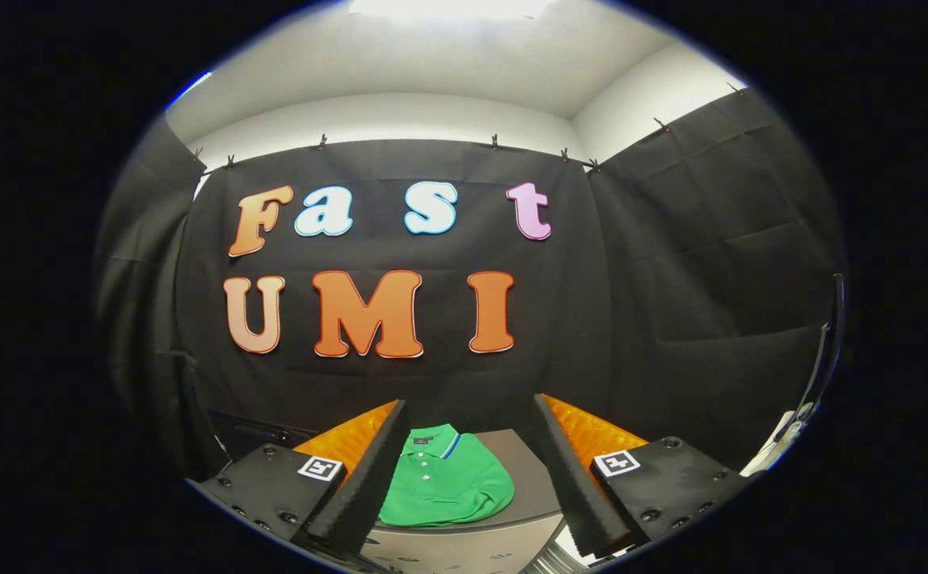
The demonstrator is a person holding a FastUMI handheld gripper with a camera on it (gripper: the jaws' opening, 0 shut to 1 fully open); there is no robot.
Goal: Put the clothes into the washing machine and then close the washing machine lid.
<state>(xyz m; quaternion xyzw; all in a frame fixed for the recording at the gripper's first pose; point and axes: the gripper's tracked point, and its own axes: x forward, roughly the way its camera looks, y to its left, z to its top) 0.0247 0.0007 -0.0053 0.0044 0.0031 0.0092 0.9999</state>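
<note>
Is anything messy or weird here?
Nothing stands out. The green polo shirt lies folded on a grey surface, seen between the open claw's fingers, which touch nothing.

Gripper (pixel 468 478) fingers spread wide apart, touching nothing. Folded polo shirt (pixel 444 486) lies flat between them, just ahead, collar toward the booth wall. It rests on a flat-topped surface (pixel 524 470), possibly the washing machine's lid; cannot tell for sure. More of that surface shows to the shirt's right than to its left. Cloth wall (pixel 655 303) stands behind the surface and wraps round both sides.
</note>
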